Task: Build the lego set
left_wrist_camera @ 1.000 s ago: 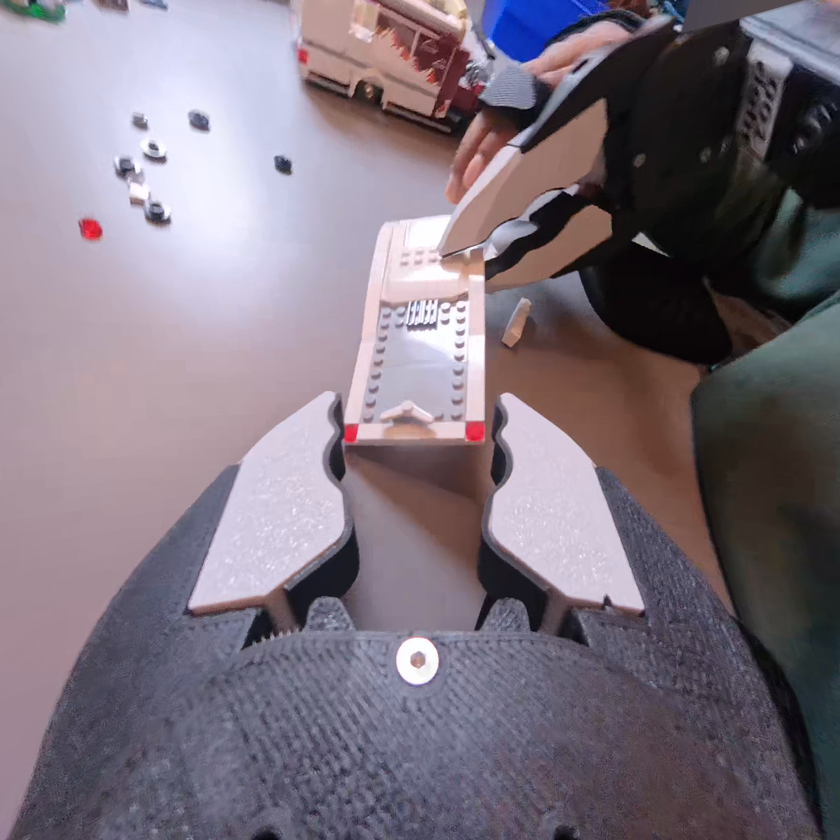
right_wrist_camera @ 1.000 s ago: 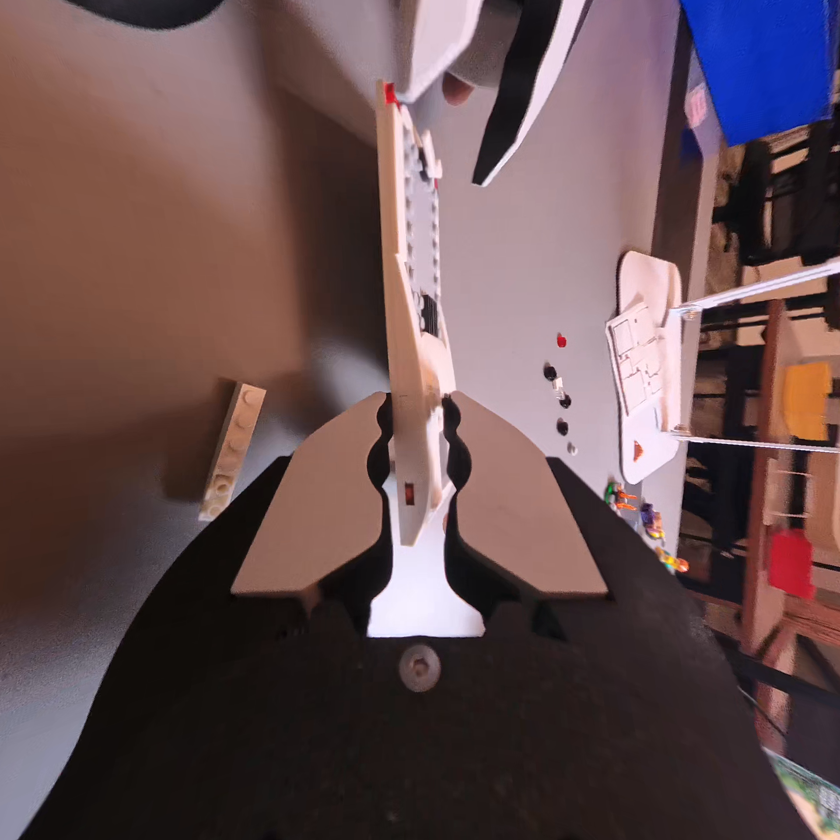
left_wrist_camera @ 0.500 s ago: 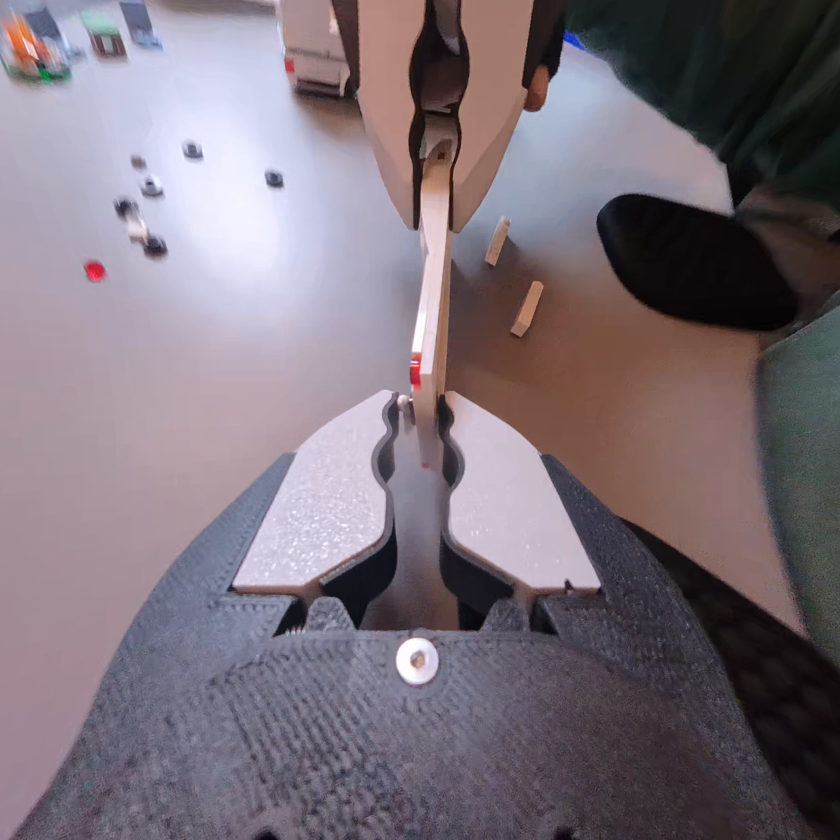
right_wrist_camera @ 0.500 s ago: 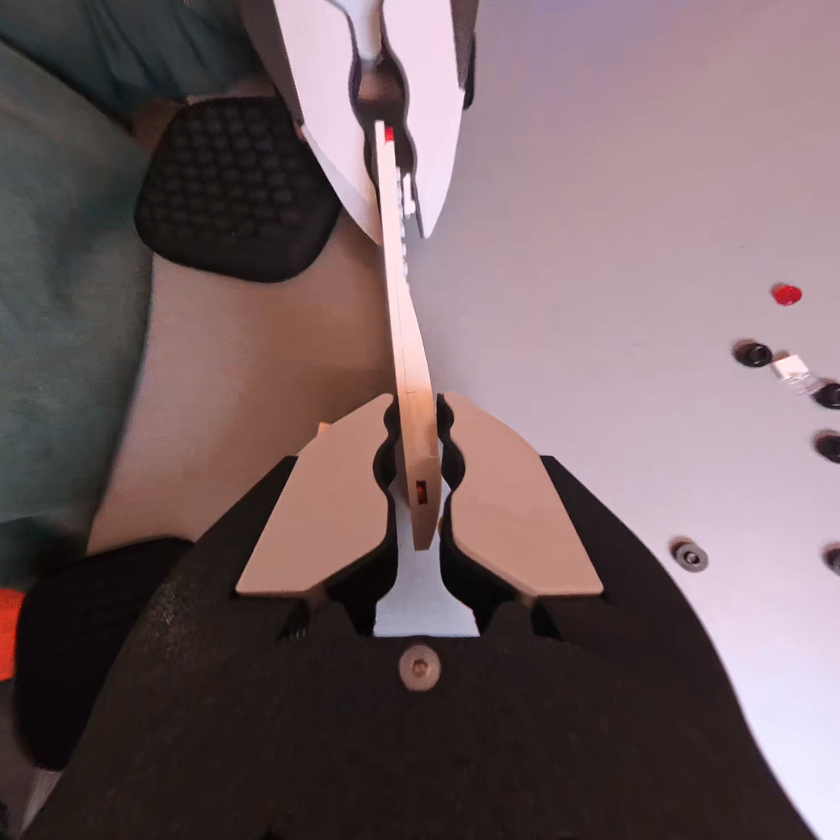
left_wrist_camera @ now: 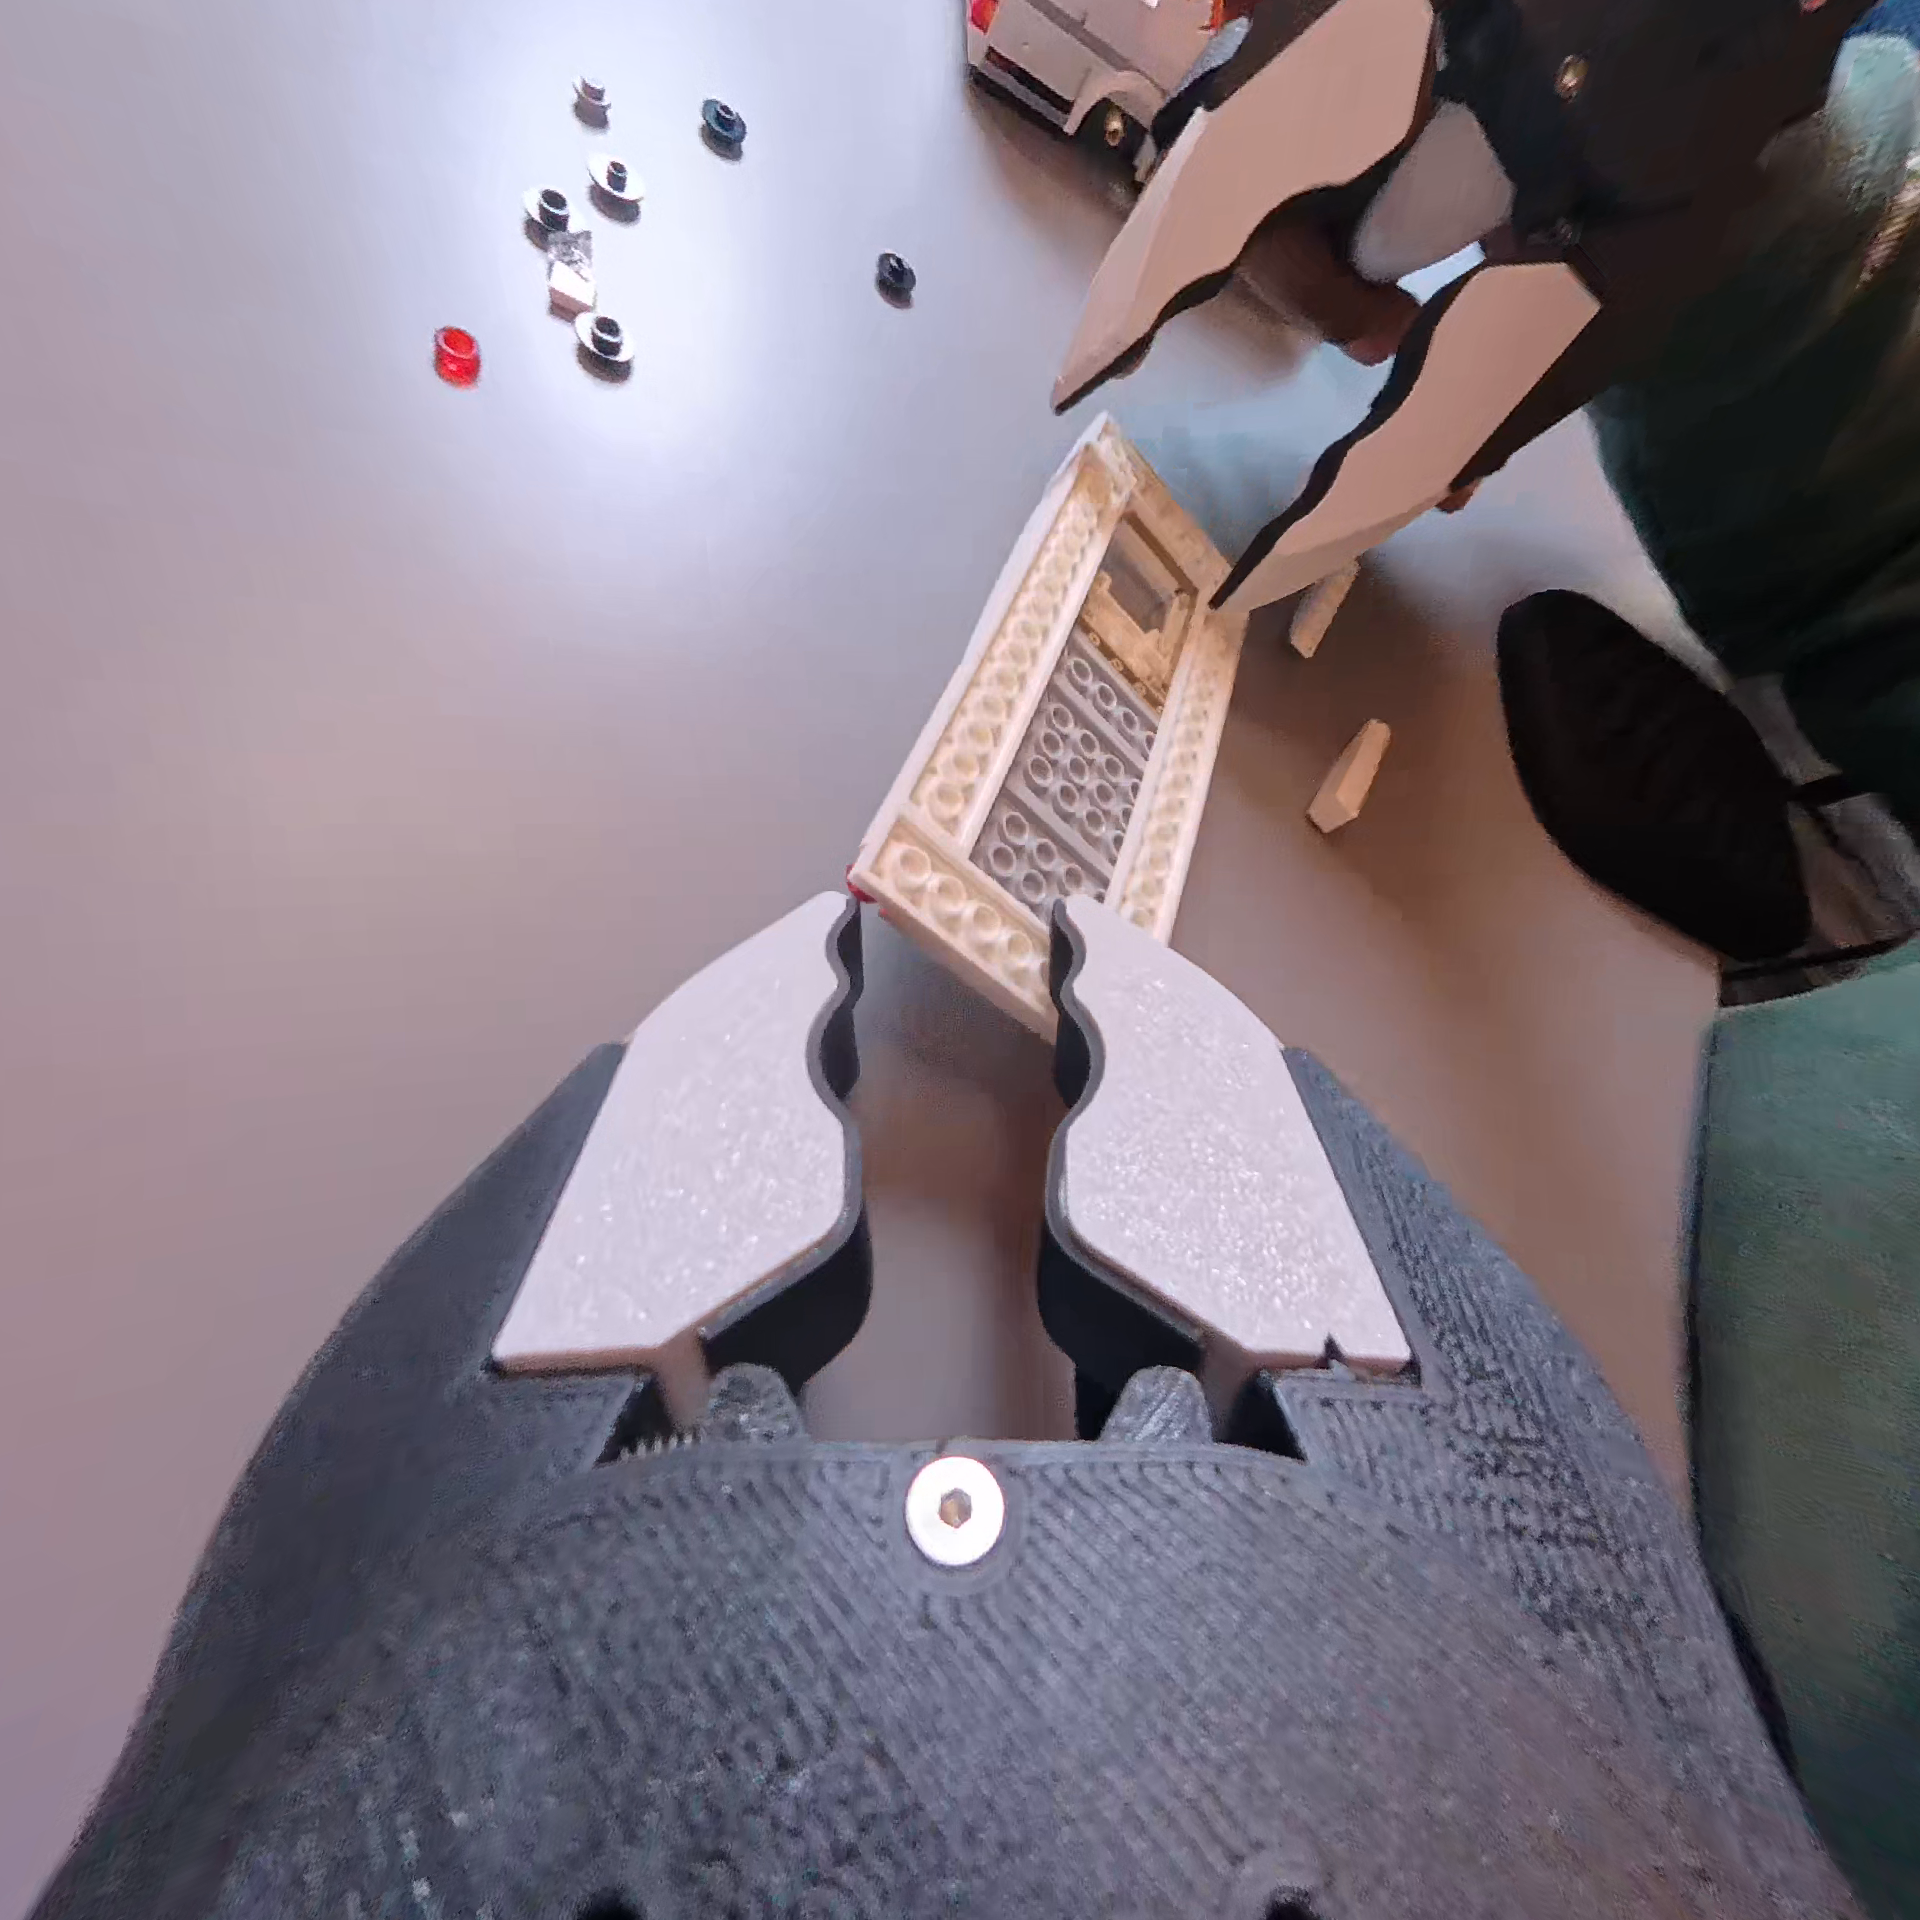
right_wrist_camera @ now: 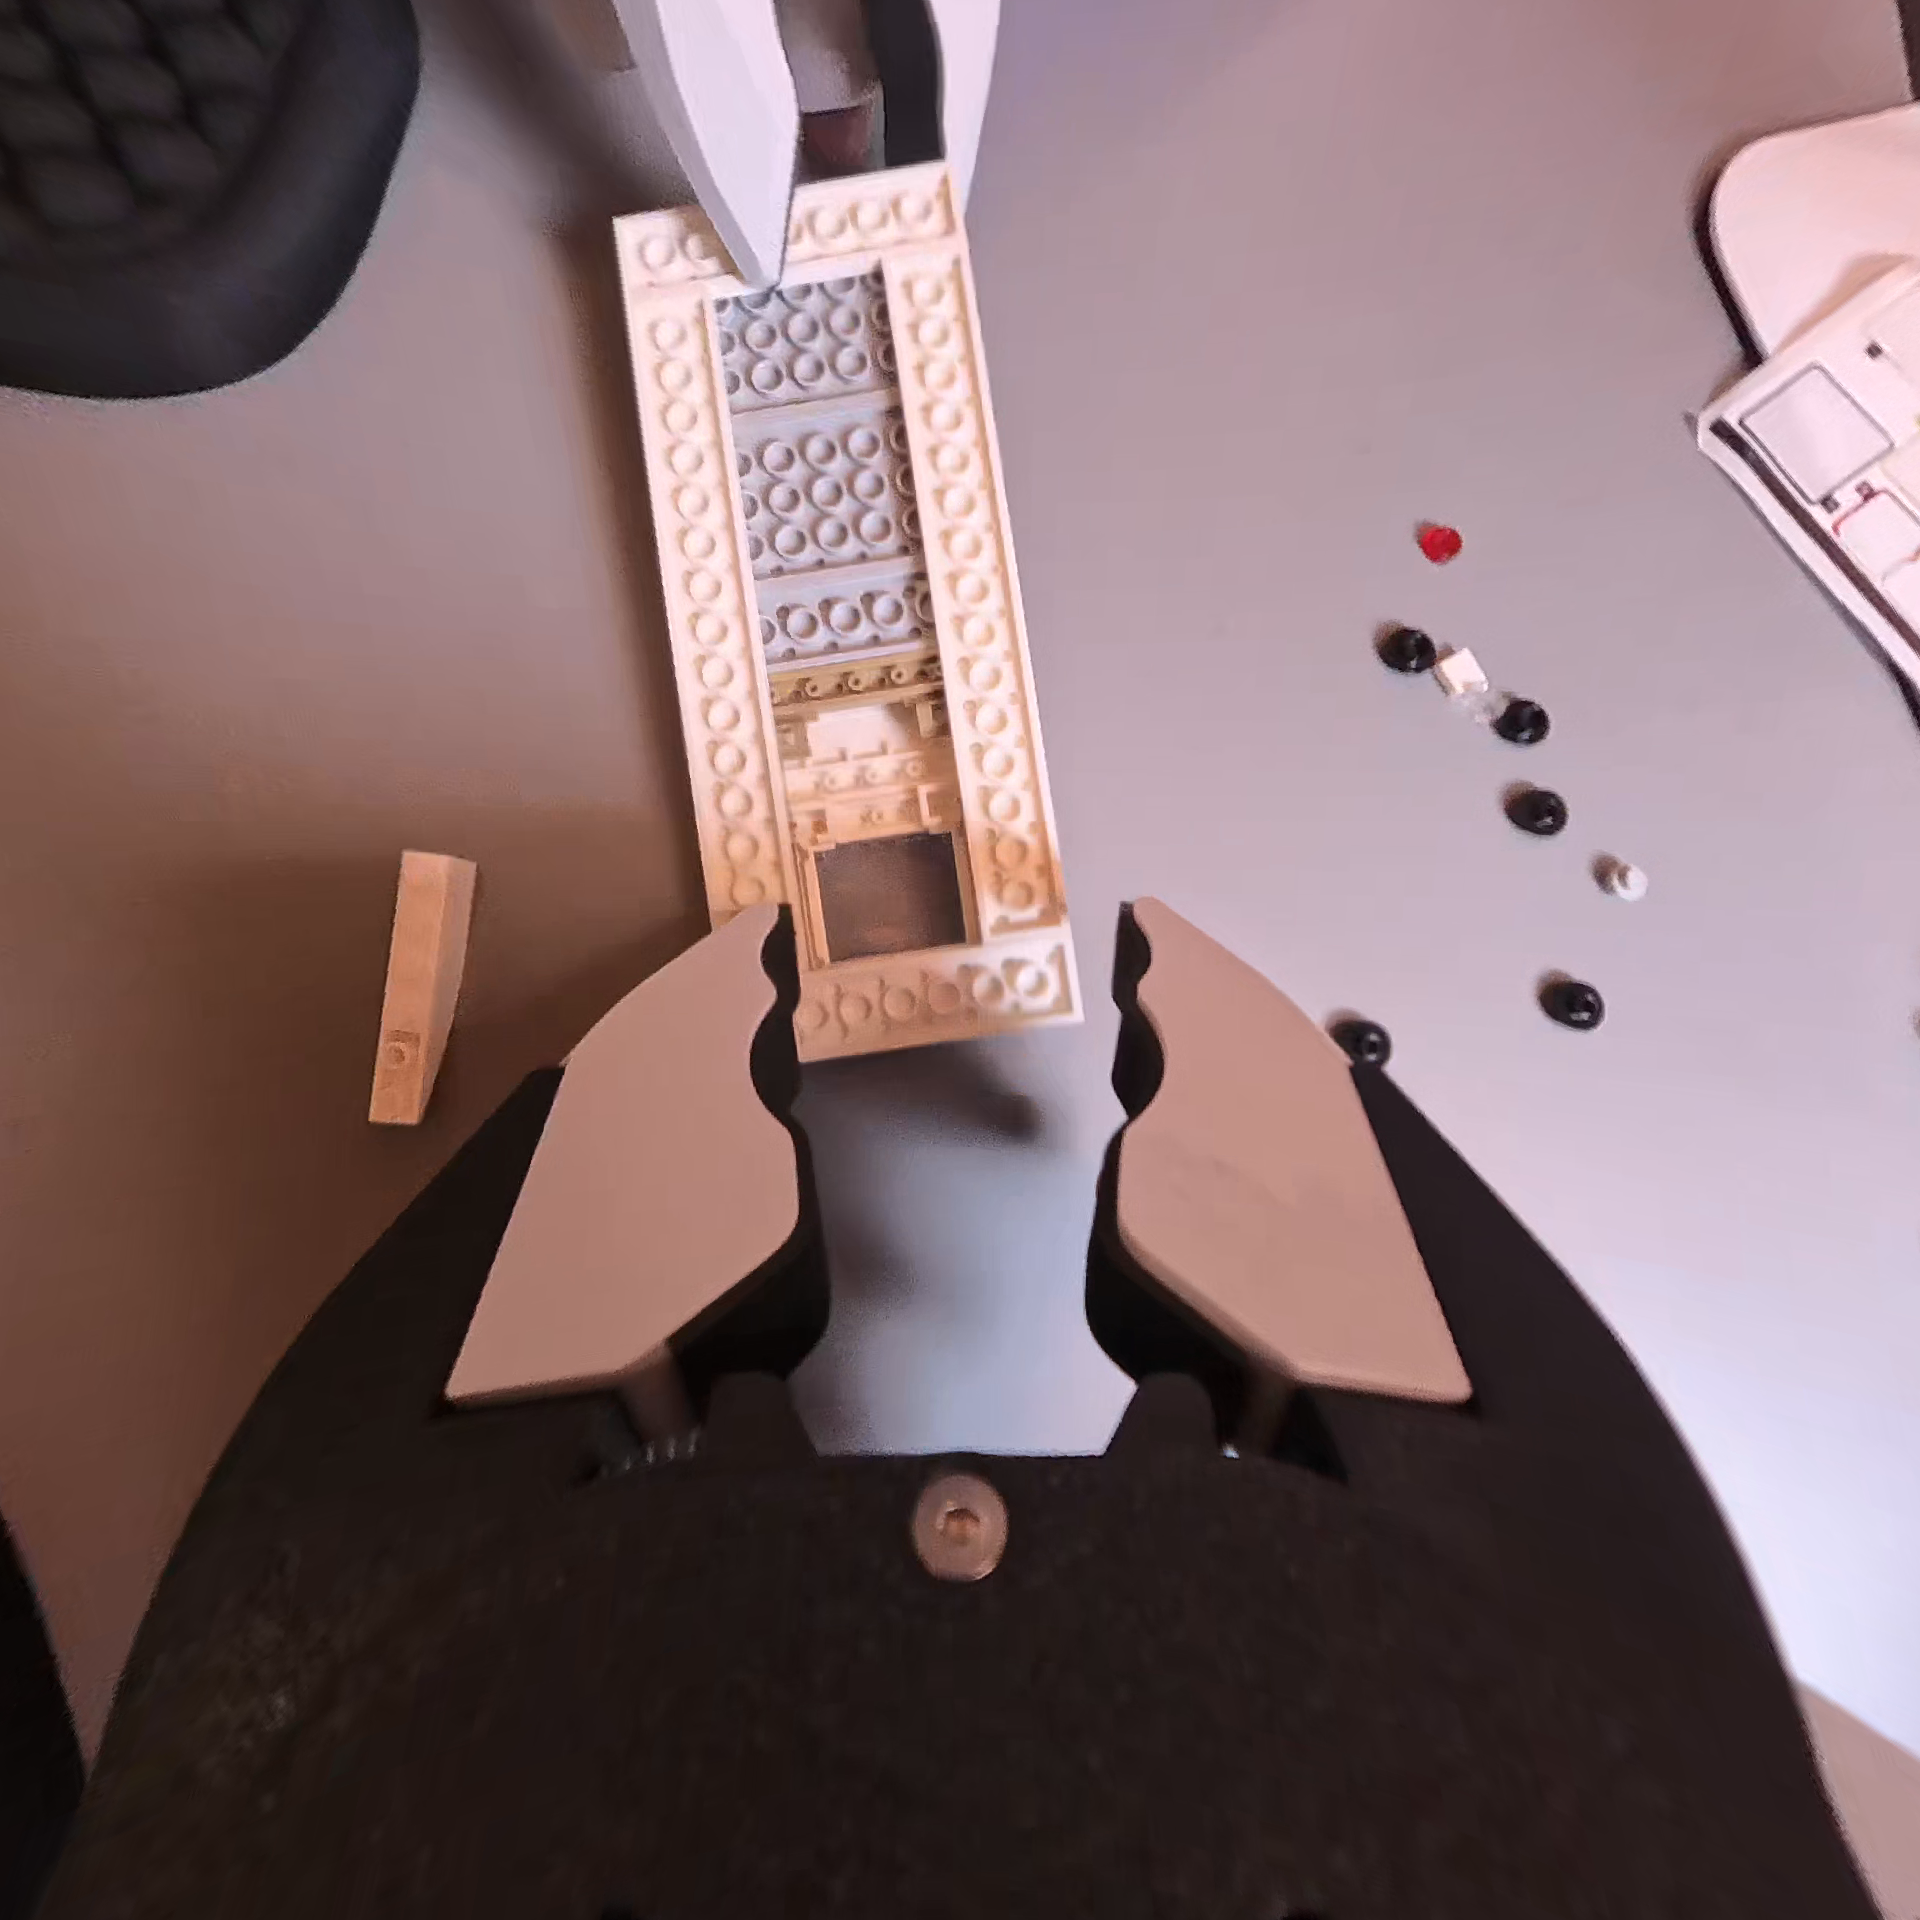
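Observation:
A long white brick plate with grey plates in its middle lies flat on the table, underside up. My left gripper is open, its fingertips just above and at the plate's near end, and nothing is in its grasp. My right gripper is open wide at the plate's other end, with its left finger over a corner of the plate and a gap at the other finger. Each gripper also shows in the other's view: the right gripper is open, and so is the left gripper.
Small black round pieces and a red stud are scattered on the table. Tan slope bricks lie beside the plate. A white toy vehicle, a white booklet and a black padded armrest stand around. One gripper's finger ends stand about 12 centimetres off the other's. From either gripper's tips it is about 12 centimetres to the red stud. It turns up in the right wrist view as well.
Half a second ago both grippers were shut on the plate's two ends and held it on edge in the air. Both have opened, and the plate now lies on the table underside up.

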`<state>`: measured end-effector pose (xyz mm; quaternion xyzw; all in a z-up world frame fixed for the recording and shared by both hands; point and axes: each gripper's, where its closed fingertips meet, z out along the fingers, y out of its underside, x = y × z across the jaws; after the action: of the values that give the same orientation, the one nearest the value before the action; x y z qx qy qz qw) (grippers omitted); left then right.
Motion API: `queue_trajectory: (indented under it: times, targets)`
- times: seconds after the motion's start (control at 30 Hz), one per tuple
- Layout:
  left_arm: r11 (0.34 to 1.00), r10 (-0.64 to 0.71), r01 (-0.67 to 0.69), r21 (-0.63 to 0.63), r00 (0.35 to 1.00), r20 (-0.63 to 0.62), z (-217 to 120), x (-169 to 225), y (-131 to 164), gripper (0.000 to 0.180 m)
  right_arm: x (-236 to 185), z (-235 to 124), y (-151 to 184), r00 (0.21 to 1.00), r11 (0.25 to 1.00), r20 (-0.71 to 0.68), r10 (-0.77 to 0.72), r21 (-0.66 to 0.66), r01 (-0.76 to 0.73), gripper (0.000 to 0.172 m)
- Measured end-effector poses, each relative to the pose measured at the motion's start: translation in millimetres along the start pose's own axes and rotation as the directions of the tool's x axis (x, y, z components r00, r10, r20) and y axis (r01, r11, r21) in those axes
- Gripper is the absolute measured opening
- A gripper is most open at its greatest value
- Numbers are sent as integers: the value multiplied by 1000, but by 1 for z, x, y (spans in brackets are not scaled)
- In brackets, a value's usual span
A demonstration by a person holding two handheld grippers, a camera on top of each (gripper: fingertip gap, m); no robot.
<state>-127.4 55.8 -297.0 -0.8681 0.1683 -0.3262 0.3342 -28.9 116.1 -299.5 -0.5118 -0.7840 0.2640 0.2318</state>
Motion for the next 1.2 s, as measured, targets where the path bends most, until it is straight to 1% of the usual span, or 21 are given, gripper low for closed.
queue_trajectory:
  times: [0.1, 0.17, 0.23, 0.37, 0.4, 0.43, 0.47, 0.5, 0.67, 0.8, 0.97, 1.03, 1.1, 1.17, 1.2]
  targets:
    - [992, 126, -127, 6, 989, 76, -4, -3, -3, 53, -2, -7, 2, 998, 998, 25, 51, 34, -52, 61]
    - [976, 216, -218, 0, 967, 132, -10, -5, -6, 63, -5, -14, 3, 995, 995, 49, 82, 58, -85, 66]
    - [951, 308, -309, -15, 942, 135, -13, 0, -6, 75, -10, -16, 8, 995, 995, 59, 83, 48, -86, 73]
    - [899, 429, -412, -152, 897, 105, 0, 2, 15, 93, -13, -2, 18, 997, 999, 55, 51, -5, -51, 81]
    - [897, 429, -411, -164, 898, 95, 5, 0, 17, 93, -12, 2, 18, 997, 998, 58, 57, -11, -56, 81]
    - [897, 427, -407, -170, 899, 100, 9, -3, 18, 88, -9, 3, 16, 997, 998, 49, 56, -10, -56, 76]
    - [892, 439, -422, -162, 893, 93, 11, -4, 16, 82, -8, 3, 15, 996, 998, 59, 62, -16, -61, 69]
    - [888, 447, -431, -161, 891, 77, 11, -3, 16, 73, -8, 3, 15, 994, 997, 69, 79, -30, -77, 68]
    - [892, 442, -429, -141, 894, 78, 10, -8, 12, 72, -10, 0, 16, 991, 991, 60, 124, -61, -120, 68]
    - [879, 469, -454, -142, 879, 90, 9, -7, 12, 70, -16, -2, 18, 991, 989, 28, 133, -74, -130, 68]
    - [878, 474, -460, -133, 874, 104, 8, -7, 12, 69, -17, -3, 18, 989, 988, 0, 146, -52, -145, 68]
    - [881, 469, -457, -123, 877, 104, 6, -6, 11, 69, -14, -11, 16, 988, 988, -19, 152, -30, -153, 72]
    - [886, 463, -453, -102, 880, 107, 2, -5, 11, 70, -13, -25, 11, 987, 987, -31, 159, 17, -158, 72]
    - [896, 445, -441, -58, 890, 104, -5, -1, 10, 70, -15, -41, 13, 985, 985, -28, 167, 39, -166, 67]
    - [902, 432, -432, -30, 896, 103, -8, 1, 8, 69, -19, -47, 17, 986, 986, -20, 166, 34, -165, 62]
